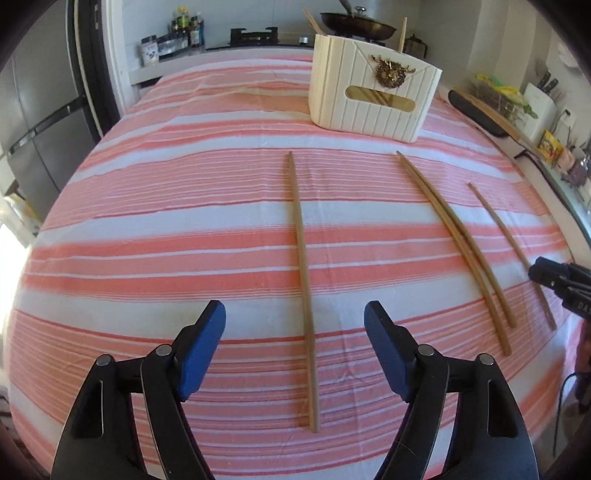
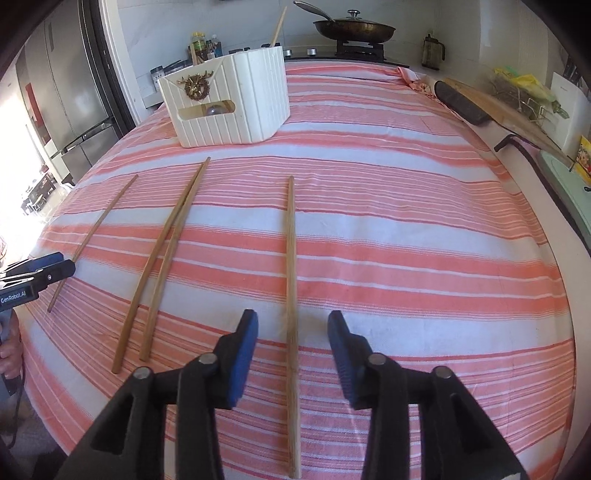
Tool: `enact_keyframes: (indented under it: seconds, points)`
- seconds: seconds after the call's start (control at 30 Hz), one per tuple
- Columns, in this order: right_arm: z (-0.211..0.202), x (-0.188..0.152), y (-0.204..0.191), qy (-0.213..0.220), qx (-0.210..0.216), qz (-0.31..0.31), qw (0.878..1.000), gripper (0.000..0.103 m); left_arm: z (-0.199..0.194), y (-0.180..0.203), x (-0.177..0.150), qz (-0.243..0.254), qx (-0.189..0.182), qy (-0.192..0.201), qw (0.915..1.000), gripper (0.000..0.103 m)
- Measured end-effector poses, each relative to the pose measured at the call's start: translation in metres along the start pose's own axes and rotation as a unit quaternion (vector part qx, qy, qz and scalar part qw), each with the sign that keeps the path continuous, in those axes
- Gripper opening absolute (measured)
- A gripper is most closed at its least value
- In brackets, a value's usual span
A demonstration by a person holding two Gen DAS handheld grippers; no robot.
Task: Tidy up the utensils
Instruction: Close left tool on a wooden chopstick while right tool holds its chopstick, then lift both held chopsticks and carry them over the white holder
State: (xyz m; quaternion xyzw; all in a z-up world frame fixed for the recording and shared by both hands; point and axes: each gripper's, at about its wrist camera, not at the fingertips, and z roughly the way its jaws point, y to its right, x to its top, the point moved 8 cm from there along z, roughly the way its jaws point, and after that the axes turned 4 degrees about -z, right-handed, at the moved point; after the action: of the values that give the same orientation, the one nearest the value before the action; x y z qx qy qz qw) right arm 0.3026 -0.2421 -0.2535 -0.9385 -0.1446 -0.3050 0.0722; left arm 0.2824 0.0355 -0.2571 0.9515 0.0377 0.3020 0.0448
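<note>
Your left gripper hangs with jaws apart and empty over the striped table; one chopstick lies between its fingers, untouched. To its right lie a touching pair of chopsticks. Your right gripper is parted too, straddling another chopstick. The white holder stands ahead, beyond the sticks.

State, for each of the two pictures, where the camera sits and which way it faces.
Left wrist: rides the left gripper, angled down over the striped cloth, jaws open astride one chopstick.
Right wrist: rides the right gripper, angled down, jaws open astride another chopstick; a hand shows at the edge.
Shared: the white holder, four chopsticks, the pan.
</note>
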Motion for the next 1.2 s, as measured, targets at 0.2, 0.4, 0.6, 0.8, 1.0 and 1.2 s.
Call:
enact_keyframes:
  seconds: [0.2, 0.4, 0.6, 0.8, 1.0, 1.2]
  points:
    - [-0.003, -0.001, 0.004, -0.025, 0.029, -0.006, 0.999, 0.042, -0.004, 0.003, 0.007, 0.035, -0.04, -0.023, 0.9983, 0.079]
    - [0.003, 0.003, 0.007, -0.075, 0.069, -0.024, 0.995, 0.042, 0.003, 0.005, 0.033, 0.064, -0.078, -0.053, 0.9935, 0.082]
    - [0.022, 0.019, 0.011, -0.119, 0.086, -0.033, 0.989, 0.042, 0.038, 0.001, 0.069, 0.066, -0.054, -0.078, 0.9933, 0.082]
    - [0.05, 0.054, 0.009, -0.129, 0.066, -0.054, 0.988, 0.042, 0.078, 0.0, 0.087, 0.092, 0.014, -0.096, 0.991, 0.079]
    - [0.08, 0.089, -0.004, -0.134, 0.027, -0.098, 0.986, 0.042, 0.089, 0.001, 0.101, 0.08, 0.006, -0.109, 0.9908, 0.055]
    - [0.096, 0.112, -0.018, -0.132, 0.023, -0.118, 0.984, 0.007, 0.09, 0.006, 0.111, 0.085, 0.019, -0.095, 0.9917, 0.004]
